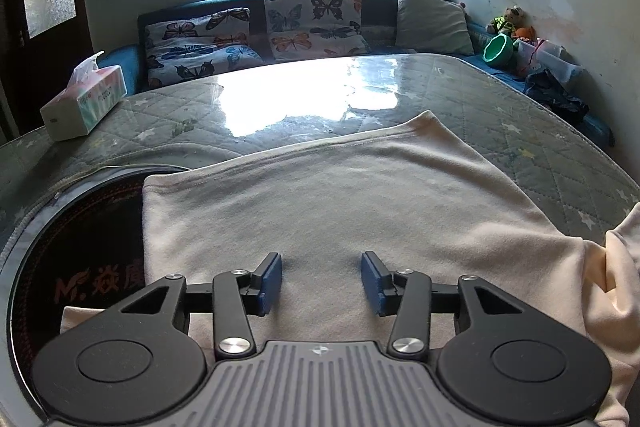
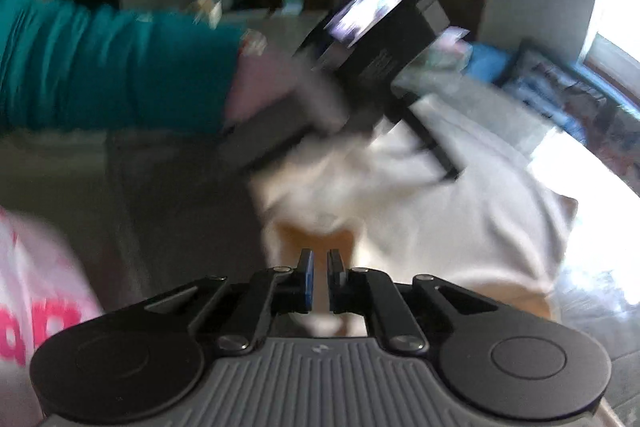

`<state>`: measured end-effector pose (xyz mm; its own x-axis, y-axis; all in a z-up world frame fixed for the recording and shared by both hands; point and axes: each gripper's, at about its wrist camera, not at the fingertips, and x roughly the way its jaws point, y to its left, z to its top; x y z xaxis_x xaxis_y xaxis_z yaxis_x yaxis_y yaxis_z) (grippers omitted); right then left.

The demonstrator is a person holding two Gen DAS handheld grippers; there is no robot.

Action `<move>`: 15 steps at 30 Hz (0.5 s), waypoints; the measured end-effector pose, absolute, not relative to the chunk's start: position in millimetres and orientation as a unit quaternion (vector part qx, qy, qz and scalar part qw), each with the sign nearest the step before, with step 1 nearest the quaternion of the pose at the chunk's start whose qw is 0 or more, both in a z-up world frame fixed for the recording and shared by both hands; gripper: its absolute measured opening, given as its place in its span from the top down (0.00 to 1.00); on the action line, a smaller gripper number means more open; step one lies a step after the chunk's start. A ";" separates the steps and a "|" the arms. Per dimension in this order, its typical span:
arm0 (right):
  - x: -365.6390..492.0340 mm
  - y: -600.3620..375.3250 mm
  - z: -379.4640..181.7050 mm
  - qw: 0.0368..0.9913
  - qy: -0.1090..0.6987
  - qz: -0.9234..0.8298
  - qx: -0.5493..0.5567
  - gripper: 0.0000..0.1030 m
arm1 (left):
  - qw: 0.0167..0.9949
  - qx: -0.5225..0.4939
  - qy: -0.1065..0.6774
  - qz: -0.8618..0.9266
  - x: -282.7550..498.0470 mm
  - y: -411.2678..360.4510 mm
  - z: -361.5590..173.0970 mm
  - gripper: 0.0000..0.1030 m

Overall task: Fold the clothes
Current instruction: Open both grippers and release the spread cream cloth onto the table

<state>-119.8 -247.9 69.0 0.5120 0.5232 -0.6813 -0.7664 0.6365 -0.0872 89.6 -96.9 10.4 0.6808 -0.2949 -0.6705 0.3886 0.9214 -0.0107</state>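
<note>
Cream garment is lying partly flat on the table, its right side bunching. Left gripper is hovering with jaws apart; right gripper, jaws nearly together, is apparently pinching cloth, so folding looks midway.

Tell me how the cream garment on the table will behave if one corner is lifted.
The cream garment looks like soft knit lying flat, so it will probably droop and fold rather than hold shape. Its bunched edge at right suggests it creases easily. On the glossy table, it may slide.
</note>
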 end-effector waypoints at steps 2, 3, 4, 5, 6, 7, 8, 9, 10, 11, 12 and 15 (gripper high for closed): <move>-108.5 -250.6 71.9 0.865 0.309 0.355 -0.171 0.92 | 0.917 0.076 0.345 -0.187 82.5 -97.8 12.6 0.54; -101.4 -251.5 68.7 0.872 0.310 0.341 -0.164 0.92 | 0.918 0.082 0.340 -0.188 78.3 -98.5 14.0 0.54; -95.1 -251.7 63.2 0.875 0.317 0.330 -0.156 0.92 | 0.919 0.088 0.335 -0.188 74.0 -99.1 15.4 0.54; -91.7 -252.6 57.7 0.874 0.329 0.326 -0.148 0.91 | 0.920 0.094 0.330 -0.188 69.7 -99.7 16.9 0.54; -89.2 -253.9 52.2 0.871 0.342 0.325 -0.138 0.91 | 0.921 0.100 0.325 -0.189 65.5 -100.3 18.3 0.54; -89.6 -254.3 47.4 0.866 0.352 0.328 -0.135 0.91 | 0.922 0.106 0.320 -0.189 61.2 -100.9 19.7 0.54; -93.0 -254.7 44.1 0.862 0.357 0.331 -0.140 0.91 | 0.923 0.112 0.315 -0.189 57.0 -101.6 21.1 0.54; -97.3 -255.2 41.5 0.859 0.360 0.332 -0.148 0.91 | 0.924 0.118 0.310 -0.190 52.7 -102.2 22.6 0.54; -103.0 -256.7 39.4 0.857 0.360 0.334 -0.155 0.89 | 0.925 0.125 0.303 -0.191 46.0 -102.8 24.0 0.54; -109.5 -258.8 37.7 0.856 0.359 0.336 -0.163 0.89 | 0.926 0.129 0.296 -0.195 37.6 -103.2 25.3 0.54; -112.9 -260.8 38.9 0.856 0.358 0.337 -0.162 0.88 | 0.927 0.130 0.291 -0.200 29.1 -103.2 26.4 0.54; -116.6 -269.1 47.8 0.863 0.351 0.336 -0.141 0.80 | 0.926 0.130 0.279 -0.217 3.0 -101.9 26.9 0.54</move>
